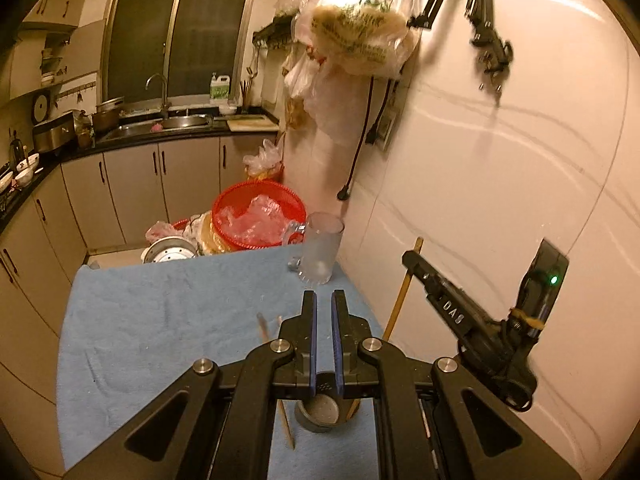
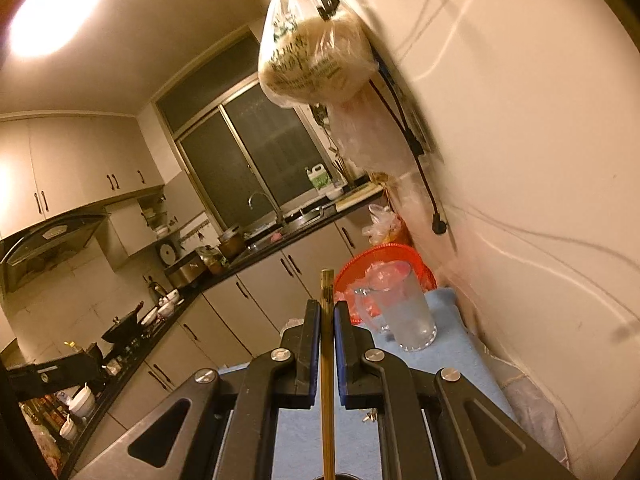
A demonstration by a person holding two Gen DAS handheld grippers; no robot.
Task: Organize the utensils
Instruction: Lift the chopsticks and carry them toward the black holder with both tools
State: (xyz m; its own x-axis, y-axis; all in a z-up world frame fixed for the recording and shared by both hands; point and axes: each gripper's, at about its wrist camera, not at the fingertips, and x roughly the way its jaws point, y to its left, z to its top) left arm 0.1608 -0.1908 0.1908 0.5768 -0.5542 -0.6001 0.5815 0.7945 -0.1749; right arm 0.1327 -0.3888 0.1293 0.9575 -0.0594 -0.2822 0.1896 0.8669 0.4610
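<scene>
Right tool [image 2: 327, 312] pinches our thin wooden chopstick [image 2: 327, 360] upright, above the dark round holder [image 1: 318, 412] at six o'clock; left tool [image 1: 324, 308] is pressed together, empty. Loose pale sticks [image 1: 266, 330] at nine o'clock on the blue-towelled worktop [image 1: 160, 340] remain, we judge.

Blue cloth [image 1: 160, 320] is covering the table, carrying a glass mug [image 1: 320, 252], chopsticks [image 1: 266, 330] and a cup [image 1: 318, 414].

Bamboo chopstick [image 2: 327, 360] upright in gripper; another [image 1: 286, 424] on cloth.
</scene>
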